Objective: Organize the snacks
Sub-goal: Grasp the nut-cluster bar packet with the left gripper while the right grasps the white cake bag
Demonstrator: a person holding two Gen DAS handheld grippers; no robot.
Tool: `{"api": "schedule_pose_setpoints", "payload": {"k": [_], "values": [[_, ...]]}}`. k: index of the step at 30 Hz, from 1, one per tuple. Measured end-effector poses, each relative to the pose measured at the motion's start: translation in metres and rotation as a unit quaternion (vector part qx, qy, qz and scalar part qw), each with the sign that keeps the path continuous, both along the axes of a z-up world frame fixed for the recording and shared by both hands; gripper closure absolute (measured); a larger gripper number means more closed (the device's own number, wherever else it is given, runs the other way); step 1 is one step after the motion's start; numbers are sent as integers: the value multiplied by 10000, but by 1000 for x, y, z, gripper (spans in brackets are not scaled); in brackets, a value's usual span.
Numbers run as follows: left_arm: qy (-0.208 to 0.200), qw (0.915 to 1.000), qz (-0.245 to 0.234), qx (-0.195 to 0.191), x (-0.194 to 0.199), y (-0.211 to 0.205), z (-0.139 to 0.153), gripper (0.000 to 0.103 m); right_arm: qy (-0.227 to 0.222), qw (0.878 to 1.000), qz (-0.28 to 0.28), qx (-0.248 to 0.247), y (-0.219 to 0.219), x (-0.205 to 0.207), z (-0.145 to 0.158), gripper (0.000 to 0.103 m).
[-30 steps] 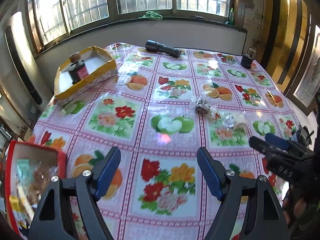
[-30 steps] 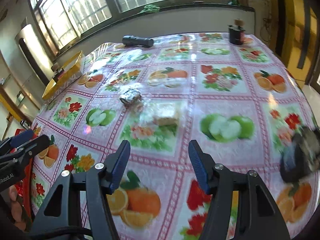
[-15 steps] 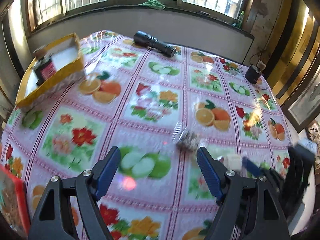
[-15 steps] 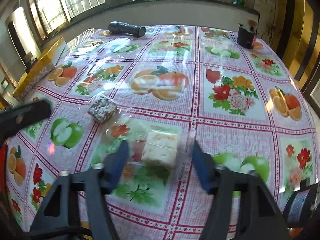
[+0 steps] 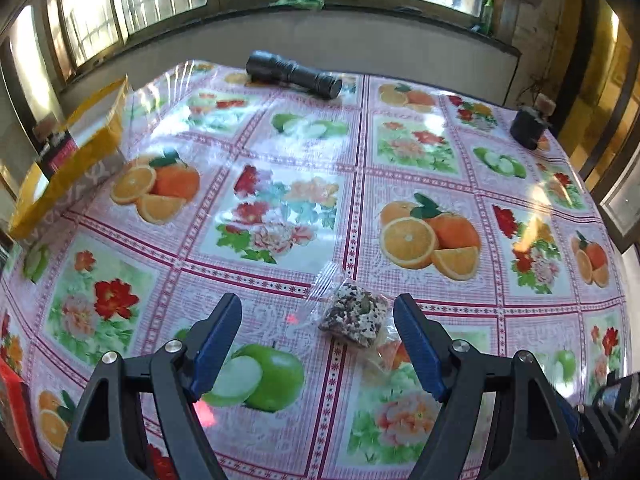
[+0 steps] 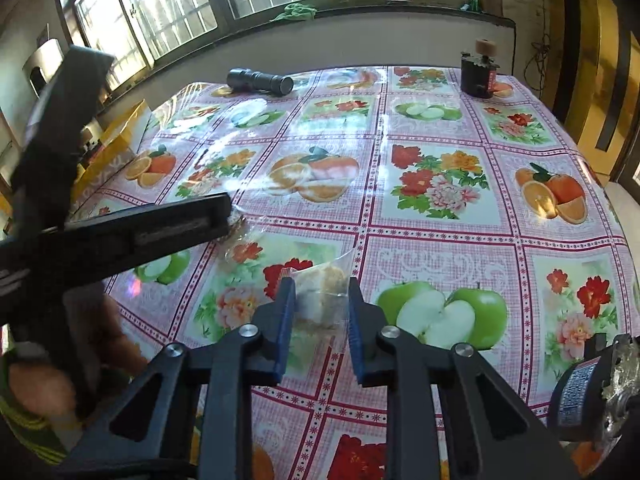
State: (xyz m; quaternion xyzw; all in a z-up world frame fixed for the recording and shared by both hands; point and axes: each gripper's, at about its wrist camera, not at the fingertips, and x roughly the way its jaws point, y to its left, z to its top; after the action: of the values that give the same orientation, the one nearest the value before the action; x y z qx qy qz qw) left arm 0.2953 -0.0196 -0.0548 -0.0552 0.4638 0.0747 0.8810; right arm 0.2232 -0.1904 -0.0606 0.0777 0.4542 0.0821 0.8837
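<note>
The desk [image 5: 400, 152], the largest item, carries a glossy plastic cloth printed with squares of oranges, green apples and flowers; strong window glare washes over its far half. Barred windows and a dark sill run along the far wall, and wooden panelling stands at the right.

A yellow-rimmed cardboard box [image 5: 76, 160] sits at the far left edge of the desk. A black cylindrical torch [image 5: 294, 74] lies near the far edge, and a small dark jar with a cork-like top [image 6: 480, 74] stands at the far right corner.

The left claw [image 5: 318, 344] stands wide, with the dark seeded snack square in clear wrap [image 5: 354, 316] on the cloth between its fingers, nearer the right one and touching neither.

The right claw [image 6: 322, 312] has just been closing; its jaws are narrow and the pads press the pale crumbly snack in clear wrap [image 6: 322, 294], which is low over the cloth.

Risks, as judged:
- The pale snack looks brittle; a firm squeeze may crumble it.
- The wrap is slick and loose, so the pads may catch film alone and the snack may slip out on lifting.
- The left claw is off-centre over the seeded square; closing so may push it aside.
- Both claws work close together and may collide.
</note>
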Motion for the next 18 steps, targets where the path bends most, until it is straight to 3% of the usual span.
{"api": "schedule_pose_setpoints", "payload": {"k": [5, 6, 9, 13, 14, 15, 18], "values": [[203, 9987, -347, -327, 8, -7, -17, 29, 193, 9998, -3, 90, -2, -2, -5, 71], [116, 9985, -520, -92, 7, -13, -17, 40, 203, 9998, 16, 79, -2, -4, -5, 71], [57, 9948, -1001, 180, 2, -24, -18, 49, 195, 9998, 46, 21, -5, -13, -2, 69], [46, 9894, -1438, 186, -12, -21, -18, 50, 114, 9989, 416, -196, 1, -21, 3, 47], [47, 9884, -1512, 164, -17, -18, -17, 56, 74, 9983, 508, -279, 3, -22, 3, 41], [36, 9876, -1563, 128, -22, -14, -17, 61, 31, 9974, 594, -417, 7, -24, 4, 38], [39, 9867, -1624, 86, -37, -6, -16, 65, 47, 9958, 767, -492, 13, -21, 1, 32]]}}
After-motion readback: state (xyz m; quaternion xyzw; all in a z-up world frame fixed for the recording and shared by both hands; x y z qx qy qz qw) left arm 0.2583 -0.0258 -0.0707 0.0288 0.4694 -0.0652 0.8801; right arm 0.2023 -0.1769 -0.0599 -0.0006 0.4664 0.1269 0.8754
